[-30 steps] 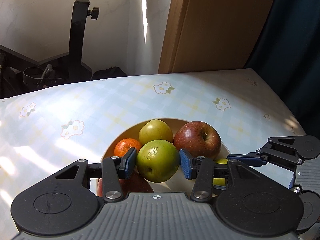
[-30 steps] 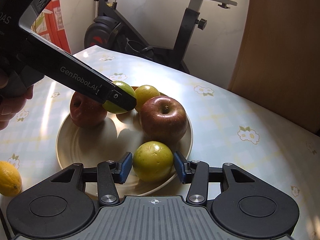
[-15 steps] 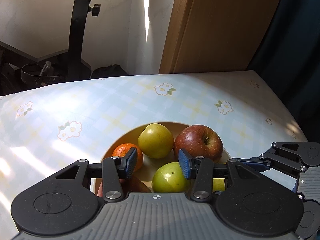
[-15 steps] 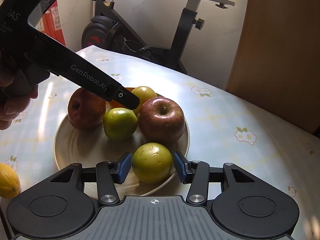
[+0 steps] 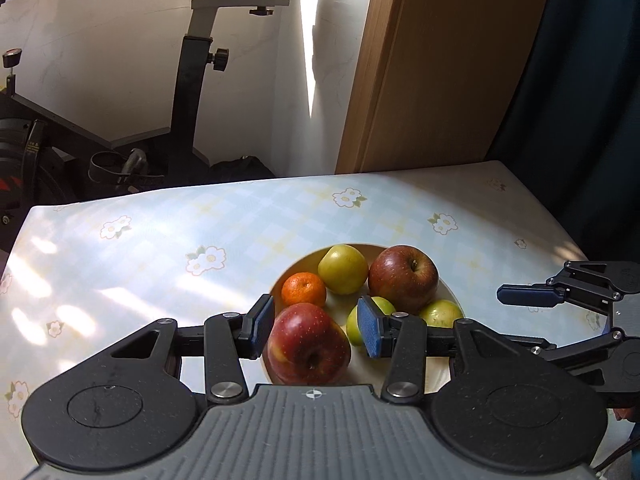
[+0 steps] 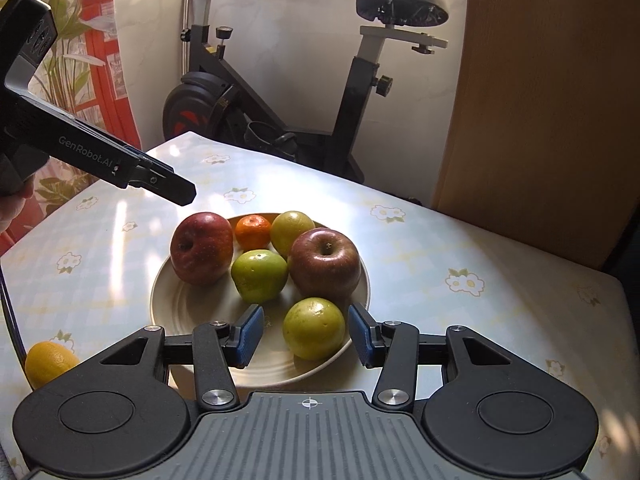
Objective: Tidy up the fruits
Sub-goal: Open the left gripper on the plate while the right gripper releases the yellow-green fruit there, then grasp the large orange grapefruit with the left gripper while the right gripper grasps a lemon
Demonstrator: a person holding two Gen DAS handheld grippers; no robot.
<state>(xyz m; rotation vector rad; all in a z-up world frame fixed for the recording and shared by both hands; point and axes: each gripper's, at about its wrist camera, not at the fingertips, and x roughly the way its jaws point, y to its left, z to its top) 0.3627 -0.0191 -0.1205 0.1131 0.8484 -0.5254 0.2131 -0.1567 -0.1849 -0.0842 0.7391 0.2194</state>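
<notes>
A cream plate (image 6: 176, 320) holds two red apples (image 6: 202, 254) (image 6: 324, 266), a mandarin (image 6: 253, 232), a yellow-green fruit (image 6: 292, 232), a green apple (image 6: 259, 276) and a yellow-green apple (image 6: 314, 334). My left gripper (image 6: 176, 192) hangs open and empty above the plate's left side. In its own view the near red apple (image 5: 308, 348) shows below the pads of the left gripper (image 5: 316, 328), untouched. My right gripper (image 6: 306, 336) is open over the yellow-green apple, with gaps on both sides. It also shows as the right gripper (image 5: 516, 318) beside the plate (image 5: 296, 268).
A lemon (image 6: 50, 362) lies on the flowered tablecloth (image 6: 440, 240) left of the plate. An exercise bike (image 6: 352, 80) stands behind the table, next to a wooden panel (image 6: 540, 100). A dark curtain (image 5: 580, 80) hangs at the right. A hand (image 6: 12, 208) grips the left handle.
The left gripper let the green apple go onto the plate, then rose and drew back. The right gripper also lifted away, leaving the yellow-green apple lying on the plate.
</notes>
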